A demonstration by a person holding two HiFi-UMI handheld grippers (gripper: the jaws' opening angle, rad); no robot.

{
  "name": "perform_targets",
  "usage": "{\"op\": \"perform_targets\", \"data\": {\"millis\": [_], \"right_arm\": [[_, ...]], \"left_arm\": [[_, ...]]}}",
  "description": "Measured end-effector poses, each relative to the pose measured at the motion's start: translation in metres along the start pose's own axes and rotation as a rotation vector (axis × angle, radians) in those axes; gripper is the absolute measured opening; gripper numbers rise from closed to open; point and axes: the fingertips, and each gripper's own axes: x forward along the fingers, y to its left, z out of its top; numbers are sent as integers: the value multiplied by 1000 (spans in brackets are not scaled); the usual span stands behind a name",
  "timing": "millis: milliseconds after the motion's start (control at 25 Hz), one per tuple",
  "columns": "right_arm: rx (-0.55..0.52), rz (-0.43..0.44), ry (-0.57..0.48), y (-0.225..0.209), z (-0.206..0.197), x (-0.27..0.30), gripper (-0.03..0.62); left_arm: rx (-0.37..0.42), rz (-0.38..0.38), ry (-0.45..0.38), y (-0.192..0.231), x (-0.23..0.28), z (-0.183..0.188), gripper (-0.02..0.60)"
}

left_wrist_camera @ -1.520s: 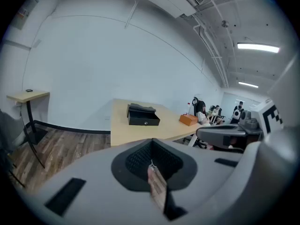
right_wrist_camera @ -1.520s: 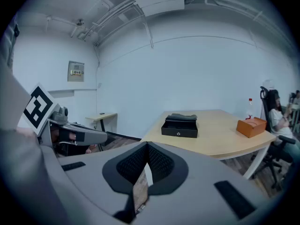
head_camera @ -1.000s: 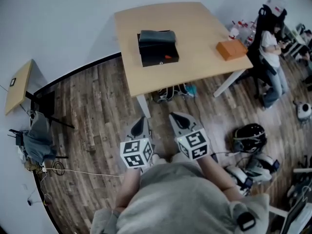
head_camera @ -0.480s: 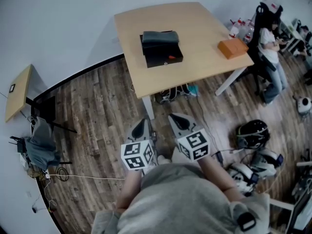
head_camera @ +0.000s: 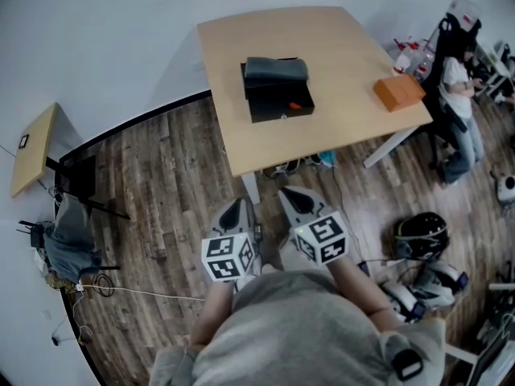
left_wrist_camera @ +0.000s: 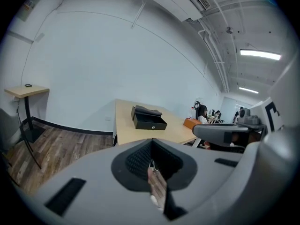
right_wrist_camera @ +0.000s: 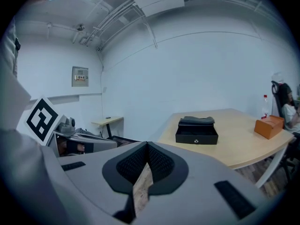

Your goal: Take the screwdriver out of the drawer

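A black drawer box (head_camera: 276,89) stands on the light wooden table (head_camera: 338,127), far ahead of both grippers. Its drawer is pulled out toward me, and a small orange thing (head_camera: 296,105) lies inside; it is too small to identify. The box also shows in the left gripper view (left_wrist_camera: 149,119) and the right gripper view (right_wrist_camera: 197,131). My left gripper (head_camera: 233,209) and right gripper (head_camera: 291,194) hang side by side over the wooden floor, short of the table's near edge. Both are shut and hold nothing, as their own views confirm for the left gripper (left_wrist_camera: 151,144) and the right gripper (right_wrist_camera: 146,146).
An orange box (head_camera: 398,92) sits on the table's right end. A person (head_camera: 460,95) sits on a chair to the right. A black helmet (head_camera: 418,233) and gear lie on the floor at right. A small side table (head_camera: 32,147) and a draped chair (head_camera: 68,236) stand left.
The table and drawer box have slid right and slightly down in the head view as I move toward them. Both grippers stay shut and keep their places before my body.
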Motion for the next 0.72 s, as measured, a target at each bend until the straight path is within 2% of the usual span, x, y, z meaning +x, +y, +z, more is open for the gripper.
{"op": "perform_targets", "data": {"millis": [720], "right_arm": [[-39, 107, 2, -141, 71, 88, -2]], "left_arm": [[-45, 113, -14, -4, 141, 80, 2]]}}
